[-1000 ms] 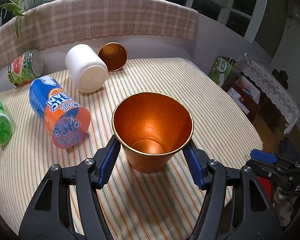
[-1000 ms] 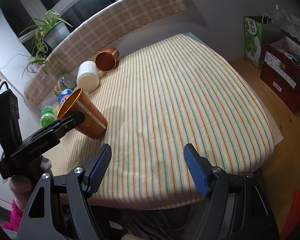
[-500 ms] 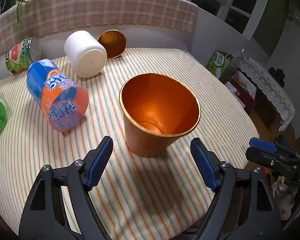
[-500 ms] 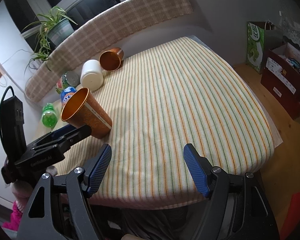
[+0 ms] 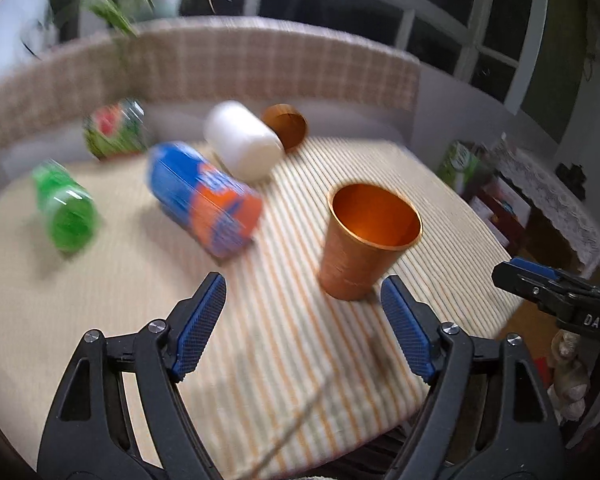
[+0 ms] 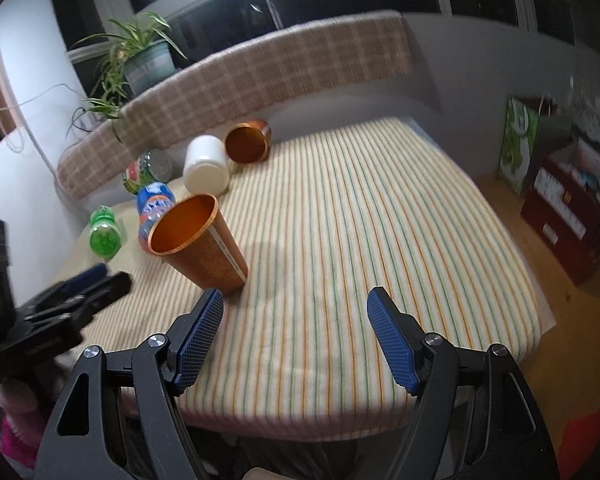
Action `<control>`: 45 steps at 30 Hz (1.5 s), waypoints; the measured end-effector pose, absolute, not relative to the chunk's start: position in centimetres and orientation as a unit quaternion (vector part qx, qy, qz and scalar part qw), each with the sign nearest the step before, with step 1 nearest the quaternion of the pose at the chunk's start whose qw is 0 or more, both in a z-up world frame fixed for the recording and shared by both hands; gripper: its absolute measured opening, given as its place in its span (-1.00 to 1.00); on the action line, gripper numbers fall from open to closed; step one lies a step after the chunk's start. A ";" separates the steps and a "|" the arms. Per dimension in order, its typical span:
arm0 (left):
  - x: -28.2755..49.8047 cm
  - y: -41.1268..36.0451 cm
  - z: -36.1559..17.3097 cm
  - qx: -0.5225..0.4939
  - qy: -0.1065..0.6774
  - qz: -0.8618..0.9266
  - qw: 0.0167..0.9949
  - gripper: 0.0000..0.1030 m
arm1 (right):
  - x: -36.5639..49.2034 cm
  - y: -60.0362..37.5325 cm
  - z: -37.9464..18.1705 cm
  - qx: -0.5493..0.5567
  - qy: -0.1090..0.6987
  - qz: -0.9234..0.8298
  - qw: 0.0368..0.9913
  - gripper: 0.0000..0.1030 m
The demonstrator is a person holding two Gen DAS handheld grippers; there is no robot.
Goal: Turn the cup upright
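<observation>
A copper cup (image 5: 364,242) stands upright on the striped tablecloth (image 5: 300,352), mouth up; it also shows in the right wrist view (image 6: 198,242). My left gripper (image 5: 304,320) is open and empty, pulled back from the cup, which sits just beyond its right finger. My right gripper (image 6: 296,332) is open and empty over the table's near edge, with the cup just past its left finger. A second copper cup (image 5: 286,130) lies on its side at the back; it shows in the right wrist view too (image 6: 248,146).
A white cup (image 5: 242,146), a blue-orange can (image 5: 204,204), a green bottle (image 5: 66,210) and a red-green bottle (image 5: 114,130) lie on the left side. A checked cushion (image 6: 260,76) backs the table. Bags (image 6: 520,144) and a box stand on the floor right.
My left gripper has opened, let go of the copper cup and drawn back and left. The cup stays standing upright. The right gripper has shifted slightly toward the table.
</observation>
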State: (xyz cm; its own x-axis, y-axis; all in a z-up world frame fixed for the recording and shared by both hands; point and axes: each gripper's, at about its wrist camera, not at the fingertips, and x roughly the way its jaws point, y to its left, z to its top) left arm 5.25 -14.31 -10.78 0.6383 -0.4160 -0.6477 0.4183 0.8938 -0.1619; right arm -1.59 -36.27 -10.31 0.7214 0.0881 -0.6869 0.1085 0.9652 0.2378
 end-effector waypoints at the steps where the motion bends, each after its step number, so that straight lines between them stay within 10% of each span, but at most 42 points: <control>1: 4.5 -13.7 -10.0 0.007 0.337 -0.217 0.916 0.70 | -1.6 -36.0 -10.0 0.126 0.366 -0.007 0.922 0.44; 19: 0.0 -9.9 -4.4 0.005 0.207 -0.119 0.971 1.00 | -3.1 -32.0 -5.8 0.018 0.213 -0.076 0.974 0.98; 45: -0.3 -8.0 -4.1 -0.010 0.197 -0.087 0.976 1.00 | -2.9 -30.6 -6.1 0.009 0.223 -0.060 0.973 0.98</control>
